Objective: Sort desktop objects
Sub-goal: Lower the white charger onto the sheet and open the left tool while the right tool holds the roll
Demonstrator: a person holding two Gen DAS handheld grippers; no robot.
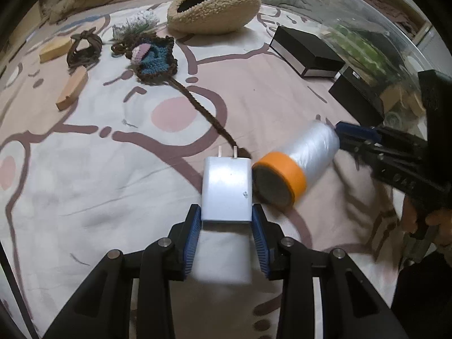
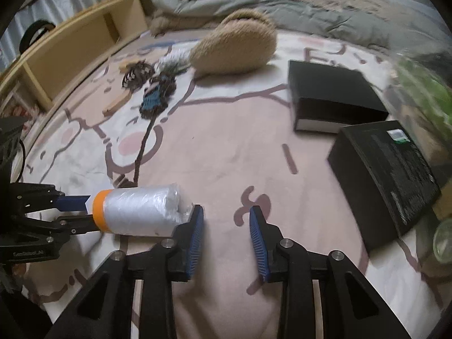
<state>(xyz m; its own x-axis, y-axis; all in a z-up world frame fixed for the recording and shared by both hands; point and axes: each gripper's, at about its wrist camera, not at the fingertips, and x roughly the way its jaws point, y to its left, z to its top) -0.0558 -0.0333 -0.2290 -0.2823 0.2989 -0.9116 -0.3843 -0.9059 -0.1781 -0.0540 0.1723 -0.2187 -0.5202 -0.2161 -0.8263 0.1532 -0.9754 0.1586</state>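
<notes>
My left gripper (image 1: pixel 226 223) is shut on a white plug charger (image 1: pixel 226 190), prongs pointing away, held just above the patterned sheet. A roll of clear plastic film with an orange end (image 1: pixel 296 166) lies on the sheet right beside the charger; it also shows in the right wrist view (image 2: pixel 138 212). My right gripper (image 2: pixel 226 226) is open and empty, its left finger (image 2: pixel 195 237) just right of the roll's far end. The right gripper also shows in the left wrist view (image 1: pixel 353 135), behind the roll.
A beige fleece pouch (image 1: pixel 214 5) lies at the back. A crocheted piece with a long brown cord (image 1: pixel 156 56), a brown hair tie (image 1: pixel 83 49) and wooden blocks (image 1: pixel 72 87) lie at the left. Two black boxes (image 2: pixel 333 96) (image 2: pixel 387 175) sit at the right.
</notes>
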